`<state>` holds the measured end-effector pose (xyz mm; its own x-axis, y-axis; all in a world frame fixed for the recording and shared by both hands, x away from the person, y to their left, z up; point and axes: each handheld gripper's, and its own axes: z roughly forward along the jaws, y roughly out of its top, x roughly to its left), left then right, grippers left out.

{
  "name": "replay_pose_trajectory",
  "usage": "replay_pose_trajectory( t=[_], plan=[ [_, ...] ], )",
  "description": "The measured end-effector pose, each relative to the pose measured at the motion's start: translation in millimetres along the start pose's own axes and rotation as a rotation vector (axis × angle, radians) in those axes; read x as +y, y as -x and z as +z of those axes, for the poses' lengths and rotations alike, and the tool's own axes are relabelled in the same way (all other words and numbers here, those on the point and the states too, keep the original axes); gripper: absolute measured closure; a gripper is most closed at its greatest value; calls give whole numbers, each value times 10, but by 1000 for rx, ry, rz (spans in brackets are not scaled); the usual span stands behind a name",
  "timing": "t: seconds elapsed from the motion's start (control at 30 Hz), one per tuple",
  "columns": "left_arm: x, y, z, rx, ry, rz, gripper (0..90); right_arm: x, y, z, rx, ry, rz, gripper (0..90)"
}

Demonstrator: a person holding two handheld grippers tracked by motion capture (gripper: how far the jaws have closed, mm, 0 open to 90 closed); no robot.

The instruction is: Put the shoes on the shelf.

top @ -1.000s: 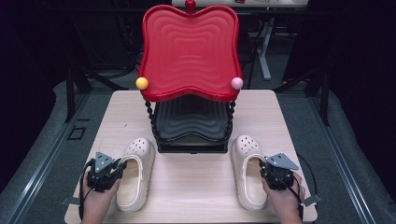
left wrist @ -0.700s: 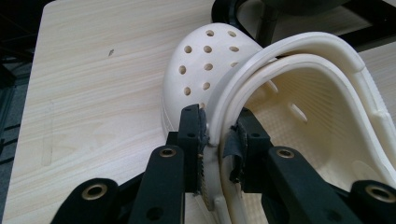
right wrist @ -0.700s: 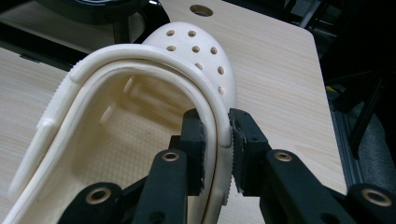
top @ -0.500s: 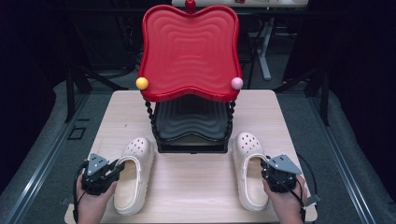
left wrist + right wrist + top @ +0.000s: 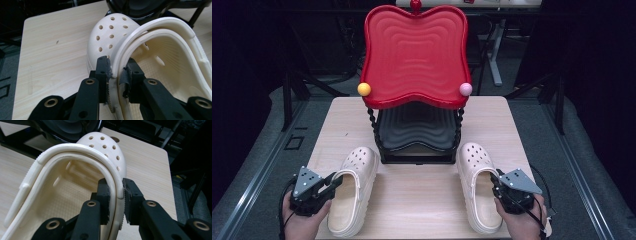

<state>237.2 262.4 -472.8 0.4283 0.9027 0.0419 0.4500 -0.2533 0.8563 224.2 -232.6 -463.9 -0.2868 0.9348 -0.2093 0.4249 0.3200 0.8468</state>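
The left clog (image 5: 353, 192), cream with a perforated toe, was at the near left of the wooden table (image 5: 422, 200), toe pointing toward the rack. Its outer side wall and folded-forward heel strap stood between the jaws of the left gripper (image 5: 333, 181); in the left gripper view the pads (image 5: 105, 72) pressed on that wall from both sides, so the gripper (image 5: 116, 72) was clamped on the shoe. The right clog (image 5: 479, 187), of the same make, was at the near right, also toe toward the rack. The right gripper (image 5: 497, 181) held its outer wall and strap in the same manner, the jaws narrowed onto the rim as seen in the right gripper view (image 5: 116, 192). Whether either sole was touching the table could not be told.

Between the two toes, farther back, stood a two-tier rack (image 5: 417, 150): a black lower tray (image 5: 414, 131) and a red wavy upper tray (image 5: 414, 55), joined by twisted black posts (image 5: 372, 122). A yellow ball (image 5: 364, 89) and a pink ball (image 5: 466, 89) sat at the red tray's front corners.
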Motion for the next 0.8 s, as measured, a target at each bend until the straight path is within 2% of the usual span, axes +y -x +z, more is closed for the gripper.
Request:
replay_pose_trajectory(
  t=[0.03,0.13,0.17,0.43,0.63,0.8],
  plan=[
    [40,33,-57,-10,14,4,758,10,-7,-34,4,9,0,764],
    [85,70,-90,-23,26,9,758,34,-18,-100,14,22,-4,764],
    [134,119,-102,-36,37,15,758,62,-30,-151,20,32,-3,765],
    [314,325,-42,-79,58,68,758,163,-132,-231,72,68,-10,764],
    [429,425,51,-96,76,85,758,255,-214,-182,105,78,-18,764],
    [544,503,182,-109,86,96,758,386,-308,-45,140,91,-19,764]
  ],
)
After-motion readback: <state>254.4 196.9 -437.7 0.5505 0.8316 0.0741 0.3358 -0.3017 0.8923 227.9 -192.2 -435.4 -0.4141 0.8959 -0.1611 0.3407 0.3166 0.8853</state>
